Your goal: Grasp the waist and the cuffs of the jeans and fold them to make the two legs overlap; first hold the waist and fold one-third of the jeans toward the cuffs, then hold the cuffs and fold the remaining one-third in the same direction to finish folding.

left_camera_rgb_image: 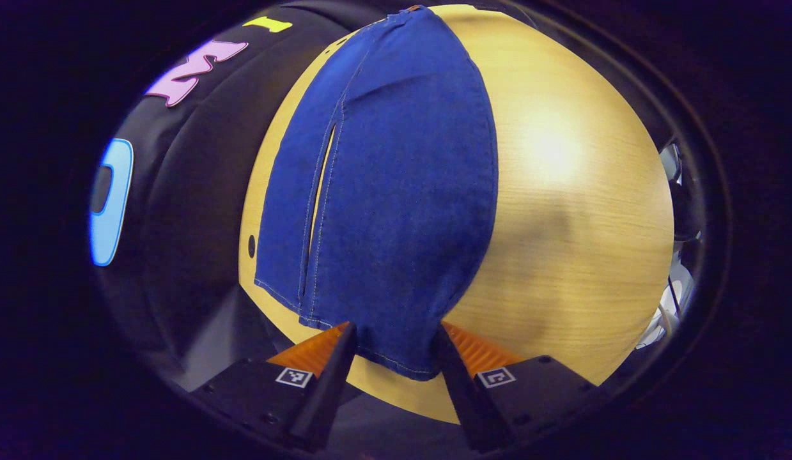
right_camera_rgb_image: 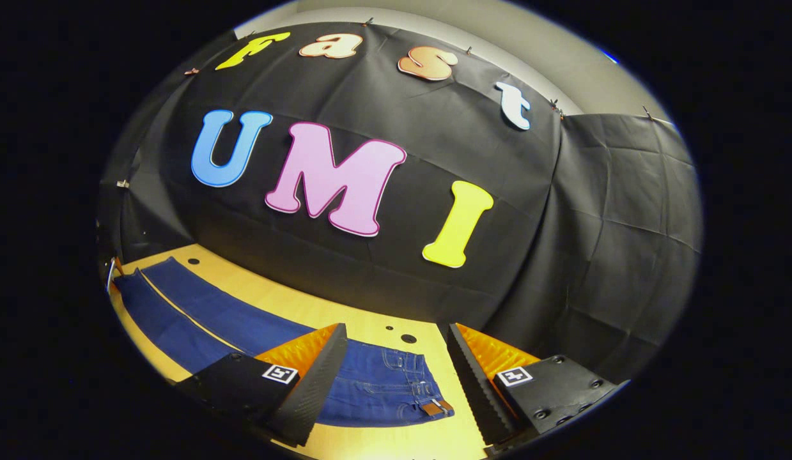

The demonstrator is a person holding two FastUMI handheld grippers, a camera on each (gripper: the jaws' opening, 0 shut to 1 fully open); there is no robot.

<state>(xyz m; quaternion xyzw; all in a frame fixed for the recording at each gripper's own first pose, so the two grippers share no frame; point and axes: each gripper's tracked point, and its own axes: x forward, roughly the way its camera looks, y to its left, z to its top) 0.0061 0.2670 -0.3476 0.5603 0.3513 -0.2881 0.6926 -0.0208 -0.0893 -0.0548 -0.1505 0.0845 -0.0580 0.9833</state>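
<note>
table (left_camera_rgb_image: 574,211), light wood, booth cloth behind it. jeans (left_camera_rgb_image: 383,191) lie flat along it with both legs side by side, a slit of table showing between them, so the leg-over-leg fold looks not yet done.

left gripper (left_camera_rgb_image: 396,348) sits at the cuff end, jaws spread, one finger either side of a cuff hem; no pinch visible, released as far as i can judge. likely lined up to take that cuff.

right gripper (right_camera_rgb_image: 396,358) hangs above the waist end, jaws wide, holding nothing.

right gripper view adds the waistband (right_camera_rgb_image: 405,390) and its leather patch; left gripper view gives the cuffs and the leg seam.
</note>
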